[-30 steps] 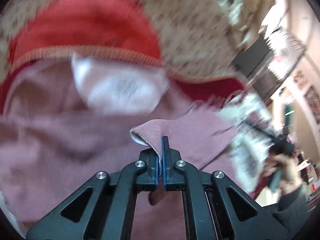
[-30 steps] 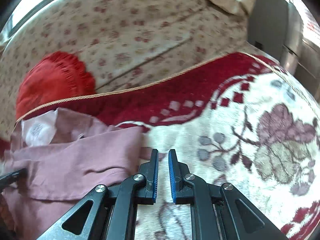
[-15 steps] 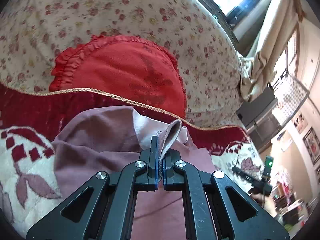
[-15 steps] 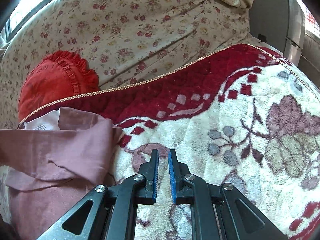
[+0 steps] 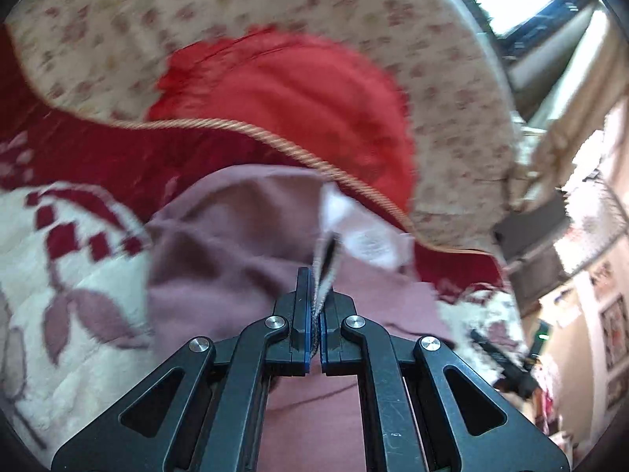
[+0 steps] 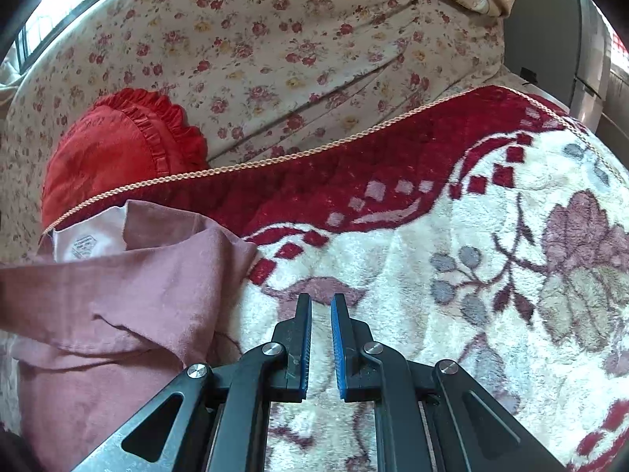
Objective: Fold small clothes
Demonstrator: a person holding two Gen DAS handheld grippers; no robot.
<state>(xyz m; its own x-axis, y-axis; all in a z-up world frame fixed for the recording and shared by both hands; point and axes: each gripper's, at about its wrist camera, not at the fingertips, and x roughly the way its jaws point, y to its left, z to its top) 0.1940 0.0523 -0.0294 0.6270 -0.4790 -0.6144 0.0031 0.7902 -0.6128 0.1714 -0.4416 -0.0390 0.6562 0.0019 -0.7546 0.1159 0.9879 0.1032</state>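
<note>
Mauve garment lies bunched on the floral blanket, its far end against the red cushion. Left hand-held gripper pinches a doubled hem edge, lifted. Right hand-held gripper sits just right of the cloth, slightly parted, holding nothing. Left is nearer; the fold likely runs across toward the right.

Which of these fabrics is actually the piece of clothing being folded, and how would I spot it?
Start at the big fleecy blanket, cream with a dark red border and flowers. At its left end, below the round red frilled cushion, lies the dusty pink garment. It is the only plain, unpatterned cloth, with a white label inside, and the left gripper pinches its edge.
</note>
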